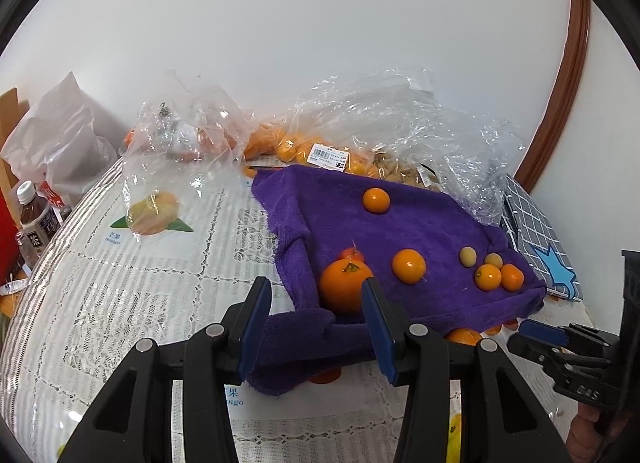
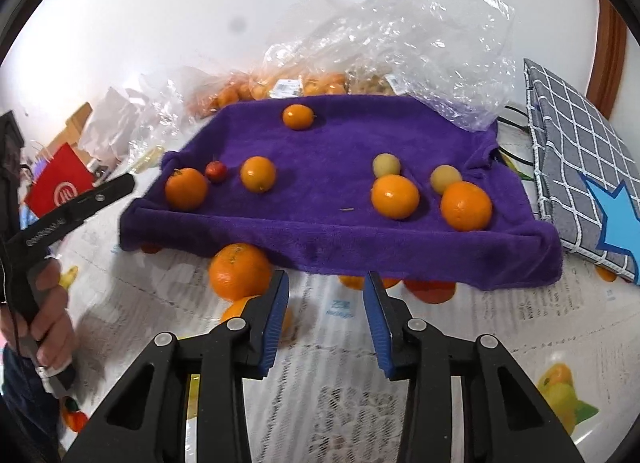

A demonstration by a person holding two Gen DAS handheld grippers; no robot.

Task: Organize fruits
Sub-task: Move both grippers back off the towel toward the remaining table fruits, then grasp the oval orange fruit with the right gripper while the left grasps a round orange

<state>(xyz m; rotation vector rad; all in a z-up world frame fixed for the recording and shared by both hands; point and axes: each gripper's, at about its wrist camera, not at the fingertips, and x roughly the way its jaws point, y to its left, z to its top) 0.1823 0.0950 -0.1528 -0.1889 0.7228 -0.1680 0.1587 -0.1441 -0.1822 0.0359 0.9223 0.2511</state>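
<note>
On lace tablecloth (image 1: 120, 283) — purple towel (image 1: 400, 223), white wall (image 1: 280, 23)

Black plastic left tool (image 1: 316, 295), right tool (image 2: 326, 295), blue pads, silver rivets, bare-skinned hand (image 2: 48, 327)
</note>
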